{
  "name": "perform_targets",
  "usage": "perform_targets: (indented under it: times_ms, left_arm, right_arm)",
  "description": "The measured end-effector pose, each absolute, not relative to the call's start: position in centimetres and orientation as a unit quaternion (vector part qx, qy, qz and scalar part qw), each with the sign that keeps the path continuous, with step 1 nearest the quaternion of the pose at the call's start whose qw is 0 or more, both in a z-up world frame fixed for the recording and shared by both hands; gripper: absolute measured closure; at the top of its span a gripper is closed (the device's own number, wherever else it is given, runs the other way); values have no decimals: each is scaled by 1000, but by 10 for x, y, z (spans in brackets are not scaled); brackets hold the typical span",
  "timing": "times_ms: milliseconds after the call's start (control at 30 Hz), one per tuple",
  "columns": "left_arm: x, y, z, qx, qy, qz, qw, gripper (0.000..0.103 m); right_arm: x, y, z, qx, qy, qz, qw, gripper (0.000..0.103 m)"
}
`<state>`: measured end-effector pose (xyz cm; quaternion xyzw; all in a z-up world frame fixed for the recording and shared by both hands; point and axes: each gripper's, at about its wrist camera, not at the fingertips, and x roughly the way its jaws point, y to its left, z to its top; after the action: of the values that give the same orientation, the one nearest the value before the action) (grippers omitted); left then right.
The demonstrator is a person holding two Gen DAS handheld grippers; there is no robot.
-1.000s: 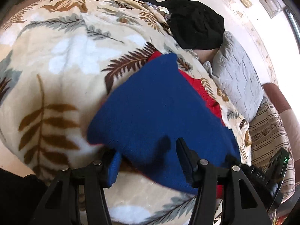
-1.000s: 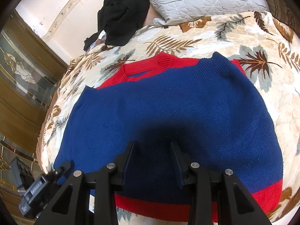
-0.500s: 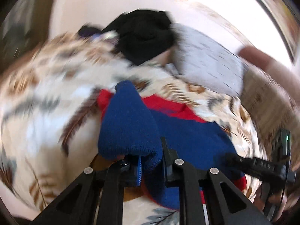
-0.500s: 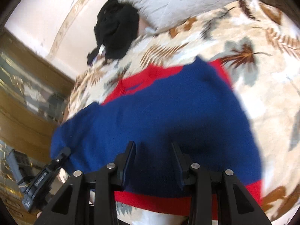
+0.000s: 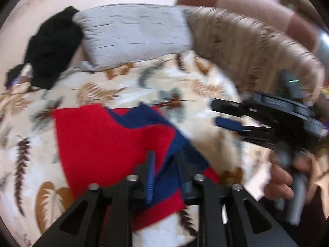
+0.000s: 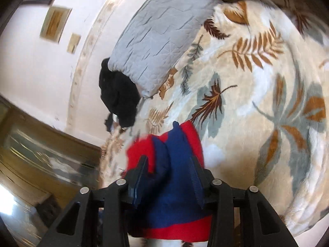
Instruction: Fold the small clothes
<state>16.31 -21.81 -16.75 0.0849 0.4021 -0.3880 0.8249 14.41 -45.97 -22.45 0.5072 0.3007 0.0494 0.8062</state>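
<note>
Leaf-print blanket (image 6: pixel 257 94) covers the bed, grey pillow (image 5: pixel 133 33) behind. Red-and-blue sweater (image 5: pixel 102 142) lies folded on it. Left gripper (image 5: pixel 164 160) and right gripper (image 6: pixel 167 168) both opening, sweater between the jaws; blur, contact looks released on both.

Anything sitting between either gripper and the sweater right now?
No. The red and blue sweater lies directly between the left gripper fingers, and its bunched cloth sits between the right gripper fingers too. Both jaws are opening. Nothing else intervenes on the blanket.
</note>
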Motion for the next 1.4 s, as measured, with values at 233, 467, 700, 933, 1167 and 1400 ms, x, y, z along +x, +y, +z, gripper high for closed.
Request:
perform_targets:
  times_ms: [233,467,700,933,1167,1400]
  left_arm:
    - [170,-115,-126,32,312,-374,873,26]
    - [227,-30,-181,-55,397,-261,878,25]
    - [228,-34,-222,-45,427,-275,860,25]
    - [233,-44,-225,-40,427,-281,859,25]
    - [226,-57,-221,-27,412,-289,864,25]
    - [224,-87,-228,3,418,-301,857,25]
  right_arm:
    - [164,-424,-225,509,324,119,789,39]
    - [193,-391,-231,486,358,122,788,30]
    - [247,-340,-256,433,469,139,757,25]
    - [235,-309,-225,374,454,148,795,95]
    - [188,-340,-173,334,389,124,850,97]
    - [186,-360,-226,397,441,121,796,92]
